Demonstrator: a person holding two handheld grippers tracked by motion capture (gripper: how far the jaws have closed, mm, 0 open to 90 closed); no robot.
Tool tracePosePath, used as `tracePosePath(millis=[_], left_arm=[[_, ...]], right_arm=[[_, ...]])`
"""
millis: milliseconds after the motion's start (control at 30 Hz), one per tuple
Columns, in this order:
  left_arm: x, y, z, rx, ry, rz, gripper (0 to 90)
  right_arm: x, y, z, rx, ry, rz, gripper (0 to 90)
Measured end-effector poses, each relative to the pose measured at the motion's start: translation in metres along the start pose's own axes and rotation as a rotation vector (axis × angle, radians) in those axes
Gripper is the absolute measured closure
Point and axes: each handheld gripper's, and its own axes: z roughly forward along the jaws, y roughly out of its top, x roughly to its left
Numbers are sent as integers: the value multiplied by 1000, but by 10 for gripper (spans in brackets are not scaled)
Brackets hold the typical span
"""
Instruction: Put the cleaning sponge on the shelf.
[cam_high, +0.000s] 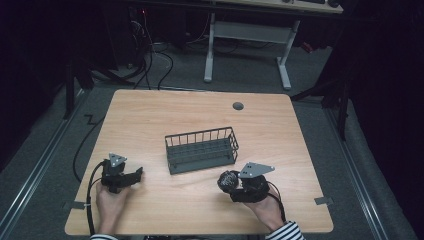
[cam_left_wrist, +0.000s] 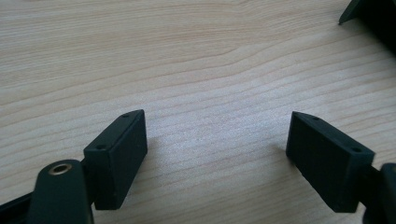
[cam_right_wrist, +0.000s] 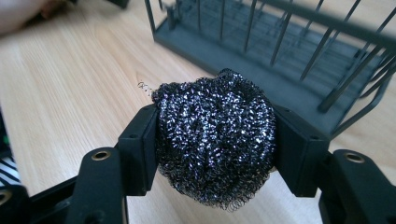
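Near table's (cam_high: 200, 210) front edge, right of middle: right claw (cam_high: 231, 182) clamped on dark steel-wool scrubber (cam_high: 228, 180), jaws pressing both its sides (cam_right_wrist: 215, 140), scrubber lifted just above wood. Wire basket (cam_high: 202, 149) at table's middle, just beyond scrubber, apart from it. Toward front left corner: left claw (cam_high: 138, 174) held low over bare wood, jaws spread wide, holding nothing. Striped sleeve (cam_high: 285, 232) at front edge, right side.
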Motion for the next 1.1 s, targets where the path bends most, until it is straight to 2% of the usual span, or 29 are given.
tracePosePath(millis=[300, 600, 833, 933, 1100], left_arm=[[0, 0, 0, 0, 1, 0, 211], [0, 0, 0, 1, 2, 0, 210], [0, 0, 0, -1, 3, -4, 222], [0, 0, 0, -1, 4, -3, 222], [0, 0, 0, 0, 4, -3, 222]], right_arm=[[-12, 32, -20, -54, 32, 13, 398], [-22, 61, -28, -83, 31, 0, 402], [-35, 80, -19, -56, 27, -2, 409], [-41, 87, -11, -43, 15, -3, 409], [-51, 96, 5, -24, -6, 20, 408]])
